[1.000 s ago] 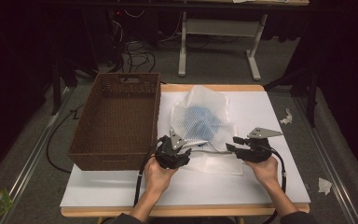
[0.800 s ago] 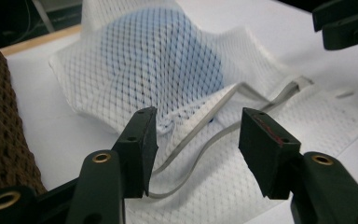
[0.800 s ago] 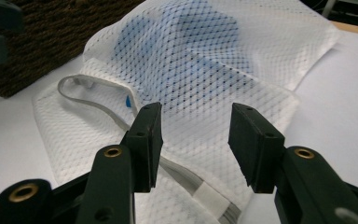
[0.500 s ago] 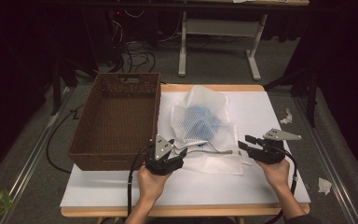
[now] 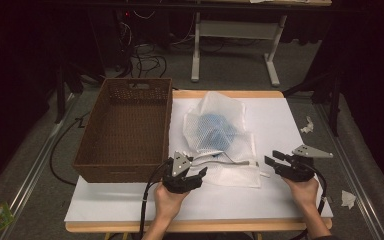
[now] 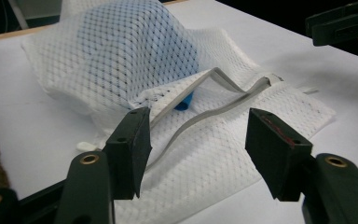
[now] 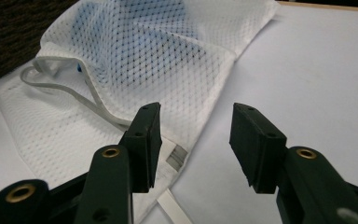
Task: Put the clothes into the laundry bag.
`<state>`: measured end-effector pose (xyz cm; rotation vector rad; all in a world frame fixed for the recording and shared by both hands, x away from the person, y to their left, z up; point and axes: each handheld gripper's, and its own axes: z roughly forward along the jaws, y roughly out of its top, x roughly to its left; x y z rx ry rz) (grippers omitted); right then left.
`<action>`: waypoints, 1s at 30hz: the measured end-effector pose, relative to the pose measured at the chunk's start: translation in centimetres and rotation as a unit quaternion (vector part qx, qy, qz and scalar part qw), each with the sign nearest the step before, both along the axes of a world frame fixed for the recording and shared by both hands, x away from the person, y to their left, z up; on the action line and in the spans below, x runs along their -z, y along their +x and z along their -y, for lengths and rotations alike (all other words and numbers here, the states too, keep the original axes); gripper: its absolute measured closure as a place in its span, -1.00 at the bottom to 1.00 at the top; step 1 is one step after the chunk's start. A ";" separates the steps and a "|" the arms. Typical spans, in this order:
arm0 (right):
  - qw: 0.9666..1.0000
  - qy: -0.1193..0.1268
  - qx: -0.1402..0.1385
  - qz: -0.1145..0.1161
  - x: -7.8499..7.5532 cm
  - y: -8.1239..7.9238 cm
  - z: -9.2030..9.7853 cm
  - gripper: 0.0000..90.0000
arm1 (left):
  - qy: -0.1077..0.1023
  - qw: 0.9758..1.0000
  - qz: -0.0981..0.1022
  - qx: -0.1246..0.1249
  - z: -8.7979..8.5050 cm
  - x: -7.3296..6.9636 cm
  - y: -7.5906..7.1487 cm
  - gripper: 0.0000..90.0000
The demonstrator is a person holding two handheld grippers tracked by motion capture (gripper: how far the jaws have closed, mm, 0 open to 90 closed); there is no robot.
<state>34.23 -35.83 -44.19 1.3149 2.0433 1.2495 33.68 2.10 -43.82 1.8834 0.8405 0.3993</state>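
Item: white mesh laundry bag [image 5: 220,137], lying on the white-covered bench [image 5: 290,120] just beside the brown wicker basket [image 5: 125,130], which stands empty; contents: something blue [image 6: 185,101] bundled inside, showing through the net and peeking out at the mouth; condition: humped over its load at the far end, flat and slack at the near end, its zip-edged opening [image 6: 214,100] gaping in a wavy line, with a loose tape end by the corner; my left gripper [image 5: 190,178] sits at the bag's near edge, its jaws having just been opening and now released, the mesh lying below the gap without being pinched; my right gripper [image 5: 275,160] hovers just off the bag's right corner, jaws parted, nothing held; progress, as I judge it: the blue piece is already inside, the mouth is not yet closed, and the bag has not gone into the basket; remaining: shut the opening and perhaps move the bag across.
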 end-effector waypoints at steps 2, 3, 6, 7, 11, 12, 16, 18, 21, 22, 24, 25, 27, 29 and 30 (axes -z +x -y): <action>1.000 0.002 0.004 -0.001 0.3 -0.1 0.3 0.20 | 0.001 1.000 0.001 0.001 0.3 0.3 0.0 -0.10; 1.000 0.003 0.005 -0.002 0.4 -0.2 0.4 0.20 | -0.001 1.000 0.000 0.001 0.4 0.4 0.1 -0.10; 1.000 0.004 0.013 -0.004 0.6 -0.3 0.9 0.20 | 0.001 1.000 -0.004 0.002 0.7 0.8 0.3 -0.12; 1.000 0.005 0.015 -0.004 0.7 -0.3 1.1 0.20 | 0.005 1.000 -0.004 0.002 0.8 0.9 0.4 -0.12; 1.000 0.009 0.025 -0.008 1.1 -0.4 1.6 0.19 | 0.010 1.000 -0.009 -0.004 1.1 1.4 0.9 -0.13; 0.999 0.010 0.028 -0.010 1.2 -0.4 1.7 0.18 | 0.010 1.000 -0.010 -0.005 1.1 1.6 1.0 -0.13; 0.999 0.001 0.034 -0.015 1.7 -0.1 1.8 0.18 | 0.011 1.000 -0.020 -0.007 1.5 2.1 1.5 -0.14; 0.999 -0.001 0.037 -0.018 2.0 0.0 1.8 0.17 | 0.008 1.000 -0.022 -0.005 1.8 2.3 1.7 -0.14; 0.999 -0.016 0.043 -0.015 2.3 0.1 1.6 0.17 | 0.010 1.000 -0.021 -0.007 2.0 2.6 2.0 -0.14; 0.999 -0.023 0.043 -0.012 2.4 0.1 1.6 0.17 | 0.011 1.000 -0.022 -0.009 2.1 2.7 2.1 -0.14; 0.998 -0.028 0.046 -0.013 2.5 0.1 1.5 0.17 | 0.010 1.000 -0.023 -0.015 2.1 2.9 2.3 -0.14; 0.998 -0.026 0.049 -0.015 2.6 0.1 1.5 0.17 | 0.012 1.000 -0.024 -0.016 2.1 3.0 2.5 -0.14; 0.998 -0.025 0.053 -0.015 2.8 0.2 1.7 0.17 | 0.011 0.999 -0.024 -0.022 2.1 3.3 2.7 -0.14; 0.998 -0.025 0.056 -0.015 2.9 0.3 1.8 0.17 | 0.012 0.999 -0.028 -0.027 2.1 3.6 2.9 -0.14; 0.998 -0.025 0.058 -0.018 3.0 0.3 1.8 0.17 | 0.013 0.999 -0.029 -0.029 2.1 3.7 3.0 -0.14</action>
